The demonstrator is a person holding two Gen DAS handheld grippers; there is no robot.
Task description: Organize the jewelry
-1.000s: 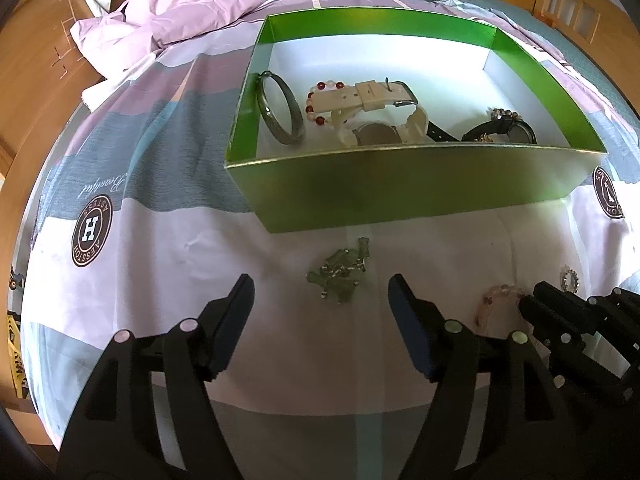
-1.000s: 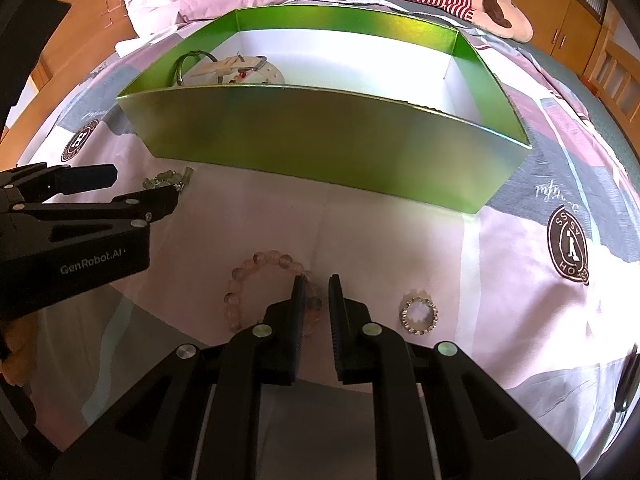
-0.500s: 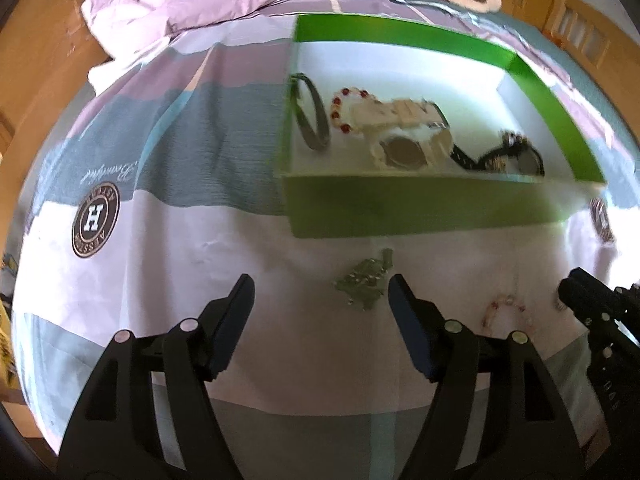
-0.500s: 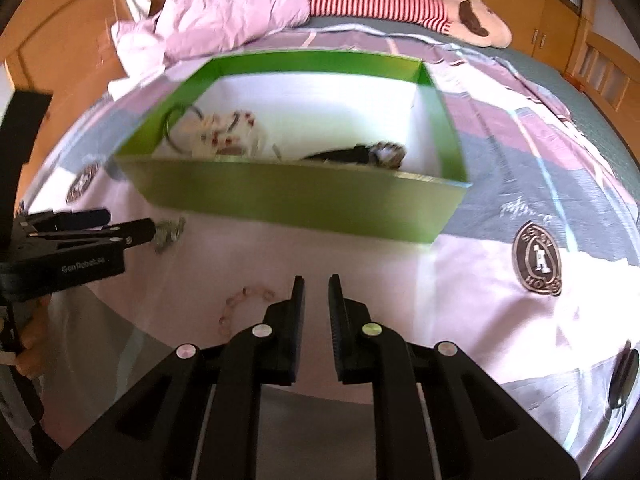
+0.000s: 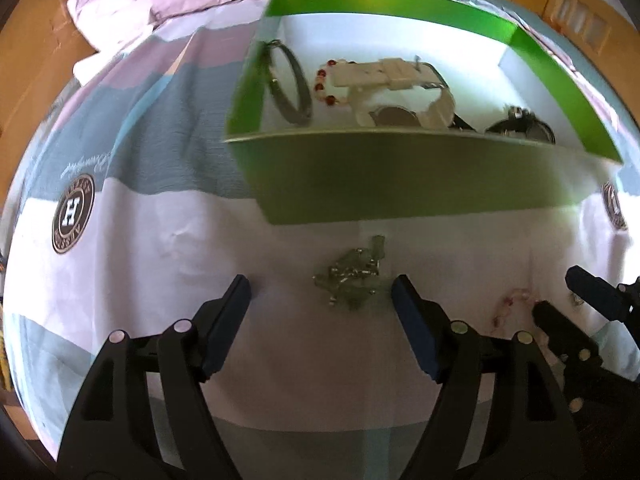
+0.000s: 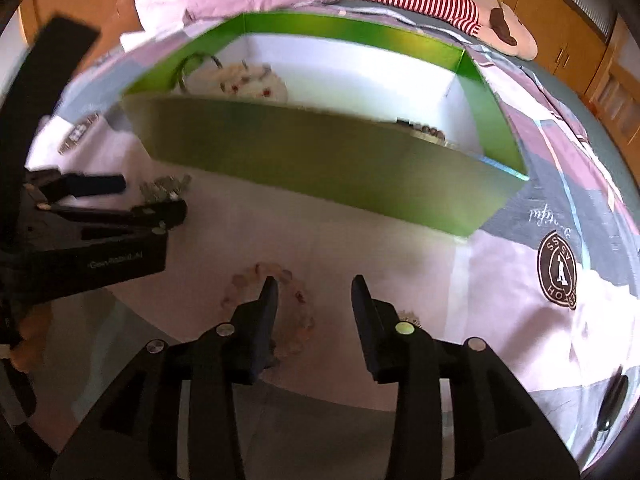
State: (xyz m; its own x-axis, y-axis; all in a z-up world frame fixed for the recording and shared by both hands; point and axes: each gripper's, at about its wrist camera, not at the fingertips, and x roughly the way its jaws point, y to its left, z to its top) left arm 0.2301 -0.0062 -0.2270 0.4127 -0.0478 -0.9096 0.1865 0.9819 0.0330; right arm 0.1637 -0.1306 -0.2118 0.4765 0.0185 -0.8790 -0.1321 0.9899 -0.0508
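2 grippers hang over loose pieces on the bedspread point(image 5: 168, 264). Right gripper point(image 6: 314, 292) jaws have just opened from nearly shut, now narrow, empty, straddling the pink bracelet point(image 6: 280, 304); grab looks next. Left gripper point(image 5: 320, 300) wide, empty, around the green bracelet point(image 5: 354, 280). Box point(image 5: 400, 180) just beyond.

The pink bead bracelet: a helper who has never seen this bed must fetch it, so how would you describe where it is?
Find the green box on the bedspread. On the pale cloth in front of its near wall lies the pink bead bracelet, a loop of translucent beads beneath the right hand-held gripper. The greenish metal jewelry further left is a tangled heap, not a ring of beads.
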